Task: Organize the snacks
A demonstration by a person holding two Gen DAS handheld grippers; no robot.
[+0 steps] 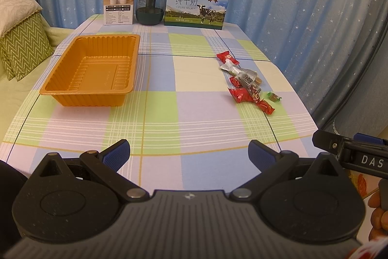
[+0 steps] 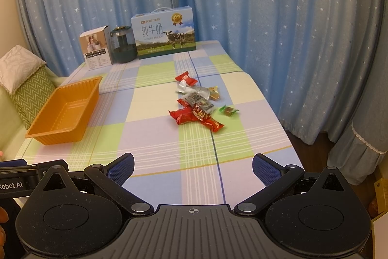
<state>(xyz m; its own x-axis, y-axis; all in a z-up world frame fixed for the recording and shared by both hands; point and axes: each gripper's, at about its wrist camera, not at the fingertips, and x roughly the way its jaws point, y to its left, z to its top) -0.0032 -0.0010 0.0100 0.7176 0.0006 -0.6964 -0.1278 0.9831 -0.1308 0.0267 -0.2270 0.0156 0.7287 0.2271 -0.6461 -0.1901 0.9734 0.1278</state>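
An empty orange plastic tray (image 1: 60,91) (image 2: 38,131) sits on the left of the checked tablecloth. A loose pile of wrapped snacks (image 1: 245,83) (image 2: 196,103) lies on the right side: red packets, silver packets and a small green-wrapped candy (image 1: 274,96) (image 2: 228,110). My left gripper (image 1: 189,154) is open and empty above the near table edge, well short of the tray. My right gripper (image 2: 192,168) is open and empty above the near edge, short of the snack pile.
At the table's far end stand a white product box (image 1: 118,4) (image 2: 95,51), a dark glass jar (image 1: 149,6) (image 2: 122,45) and a milk carton case (image 1: 196,5) (image 2: 165,33). Blue star curtains hang behind. A green cushion (image 1: 21,47) lies left of the table.
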